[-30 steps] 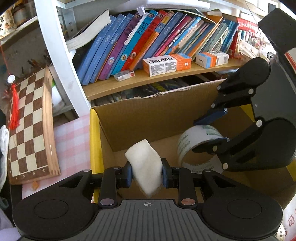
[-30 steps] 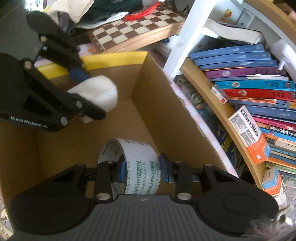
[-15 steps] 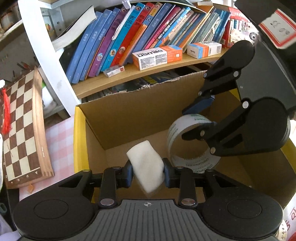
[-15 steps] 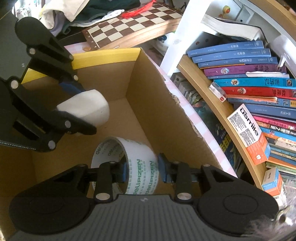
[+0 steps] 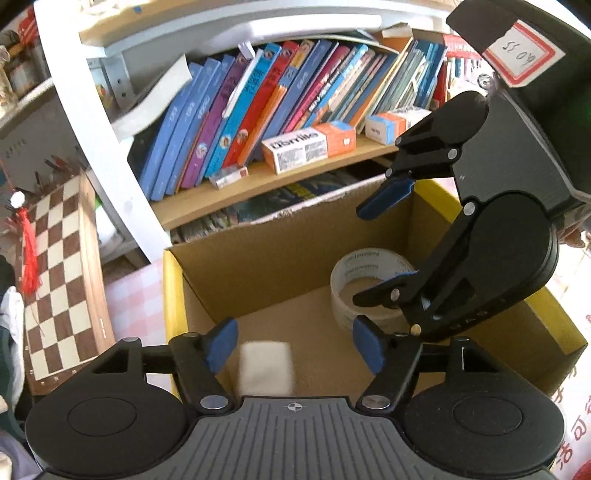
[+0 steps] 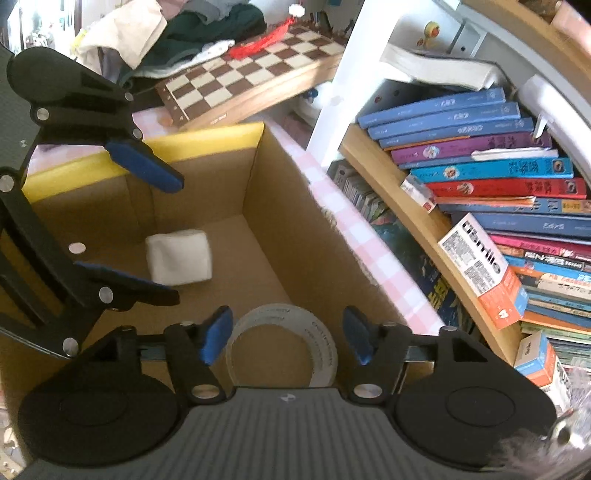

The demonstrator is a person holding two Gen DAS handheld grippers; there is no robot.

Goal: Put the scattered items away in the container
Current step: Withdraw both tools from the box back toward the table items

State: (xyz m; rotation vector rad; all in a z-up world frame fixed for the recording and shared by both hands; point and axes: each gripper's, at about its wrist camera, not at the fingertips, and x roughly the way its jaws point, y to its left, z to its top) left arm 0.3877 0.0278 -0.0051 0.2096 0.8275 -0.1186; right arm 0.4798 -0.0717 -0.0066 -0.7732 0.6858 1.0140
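An open cardboard box (image 5: 258, 254) with yellow flaps holds two items on its floor. A white soft block (image 5: 265, 367) lies below my left gripper (image 5: 295, 345), which is open and empty above it. A roll of clear tape (image 5: 365, 288) lies flat near the box's right wall. In the right wrist view the tape roll (image 6: 282, 343) lies below my right gripper (image 6: 288, 339), open and empty. The white block (image 6: 179, 256) and box wall (image 6: 295, 236) show there too. Each gripper shows in the other's view: right (image 5: 376, 251), left (image 6: 147, 229).
A bookshelf (image 5: 258, 173) with leaning books and small cartons stands right behind the box. A chessboard (image 5: 55, 273) with a red tassel leans at the left on a pink checked cloth (image 5: 136, 295). Clothes (image 6: 166, 33) lie piled beyond the chessboard.
Both grippers opened and rose. The white block dropped from my left gripper onto the box floor. The tape roll dropped from my right gripper and now lies flat.
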